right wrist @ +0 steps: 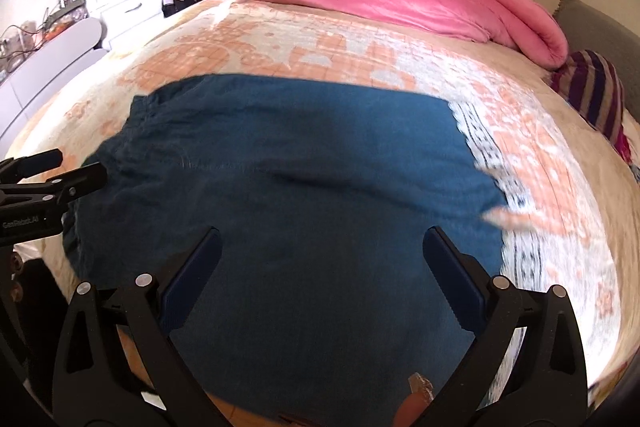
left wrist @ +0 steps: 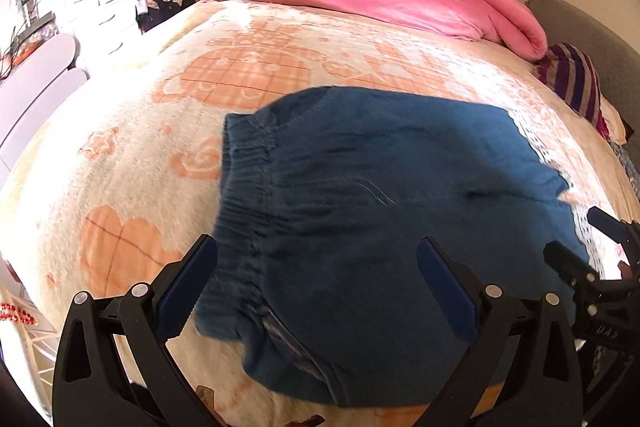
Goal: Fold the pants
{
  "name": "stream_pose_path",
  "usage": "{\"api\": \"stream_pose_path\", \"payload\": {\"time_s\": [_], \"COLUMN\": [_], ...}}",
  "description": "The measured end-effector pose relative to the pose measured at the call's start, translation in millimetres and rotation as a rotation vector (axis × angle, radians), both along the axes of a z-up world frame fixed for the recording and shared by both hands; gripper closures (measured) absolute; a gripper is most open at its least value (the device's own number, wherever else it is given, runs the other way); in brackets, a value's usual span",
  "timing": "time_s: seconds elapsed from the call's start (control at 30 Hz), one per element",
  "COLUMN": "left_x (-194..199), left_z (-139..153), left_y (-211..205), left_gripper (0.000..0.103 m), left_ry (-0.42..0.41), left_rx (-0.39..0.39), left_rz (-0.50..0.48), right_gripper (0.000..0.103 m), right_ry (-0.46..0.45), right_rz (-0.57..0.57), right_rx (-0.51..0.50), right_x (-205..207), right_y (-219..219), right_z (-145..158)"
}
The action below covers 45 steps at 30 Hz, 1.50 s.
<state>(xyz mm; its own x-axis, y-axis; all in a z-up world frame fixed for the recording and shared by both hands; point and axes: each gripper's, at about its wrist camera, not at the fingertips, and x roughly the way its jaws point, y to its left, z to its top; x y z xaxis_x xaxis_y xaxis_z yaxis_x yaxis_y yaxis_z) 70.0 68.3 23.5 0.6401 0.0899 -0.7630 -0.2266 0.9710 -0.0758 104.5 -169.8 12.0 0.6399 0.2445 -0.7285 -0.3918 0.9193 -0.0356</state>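
Both tools spread apart, left tool [left wrist: 316, 283] and right tool [right wrist: 322, 267] over dark blue cotton pants [left wrist: 380, 195] mid-frame on the bed; pinch near-edge corners, fold evenly.

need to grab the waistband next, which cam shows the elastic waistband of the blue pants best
The left wrist view. There the gathered elastic waistband of the blue pants runs close and fairly sharp, just past the open left gripper. In the right wrist view the waistband sits blurred at the far left edge.
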Motion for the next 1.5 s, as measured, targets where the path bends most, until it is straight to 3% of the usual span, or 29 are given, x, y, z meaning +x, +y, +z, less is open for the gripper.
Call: {"api": "stream_pose_path", "payload": {"time_s": [0.2, 0.33, 0.77, 0.9, 1.03, 1.17, 1.23, 1.27, 1.3, 1.37, 1.4, 1.5], "left_x": [23.6, 40.2, 93.7, 111.5, 127.7, 144.3, 149.2, 151.7, 153.7, 155.1, 154.0, 148.0], "left_z": [1.3, -2.8, -18.0, -23.6, -33.7, -45.3, -50.0, -53.1, -55.8, -57.2, -56.8, -50.8], "left_y": [29.6, 49.4, 103.5, 113.9, 121.7, 116.3, 116.0, 116.0, 115.5, 111.3, 108.0, 107.4], "left_gripper": [0.004, 0.004, 0.004, 0.004, 0.004, 0.005, 0.007, 0.017, 0.036, 0.045, 0.058, 0.067], "left_ry": [0.005, 0.027, 0.074, 0.089, 0.091, 0.119, 0.111, 0.112, 0.114, 0.108, 0.090, 0.036], "left_rx": [-0.016, -0.052, -0.073, -0.069, -0.116, -0.061, -0.075, -0.092, -0.099, -0.069, -0.063, -0.083], "left_rz": [0.048, 0.056, 0.080, 0.066, 0.038, -0.011, -0.037, -0.052, -0.063, -0.082, -0.111, -0.126], "right_gripper": [0.008, 0.008, 0.008, 0.008, 0.008, 0.008, 0.008, 0.008, 0.008, 0.008, 0.008, 0.008], "right_ry": [-0.005, 0.045, 0.058, 0.062, 0.068, 0.045, 0.045, 0.052, 0.063, 0.081, 0.089, 0.093], "right_rz": [0.047, 0.079, 0.188, 0.224, 0.274, 0.320, 0.349, 0.358, 0.369, 0.376, 0.386, 0.426], "right_rx": [-0.010, 0.043, -0.030, -0.068, -0.100, -0.172, -0.186, -0.189, -0.184, -0.185, -0.185, -0.188], "right_x": [34.6, 63.2, 132.2, 146.0, 158.0, 172.8, 179.1, 183.2, 186.6, 193.3, 196.0, 198.0], "right_y": [18.4, 27.4, 72.2, 91.5, 107.9, 126.5, 133.5, 136.8, 139.9, 145.2, 148.5, 157.8], "right_z": [5.2, 6.3, -3.9, -10.1, -14.6, -19.0, -21.0, -22.3, -23.4, -25.5, -26.4, -27.7]}}
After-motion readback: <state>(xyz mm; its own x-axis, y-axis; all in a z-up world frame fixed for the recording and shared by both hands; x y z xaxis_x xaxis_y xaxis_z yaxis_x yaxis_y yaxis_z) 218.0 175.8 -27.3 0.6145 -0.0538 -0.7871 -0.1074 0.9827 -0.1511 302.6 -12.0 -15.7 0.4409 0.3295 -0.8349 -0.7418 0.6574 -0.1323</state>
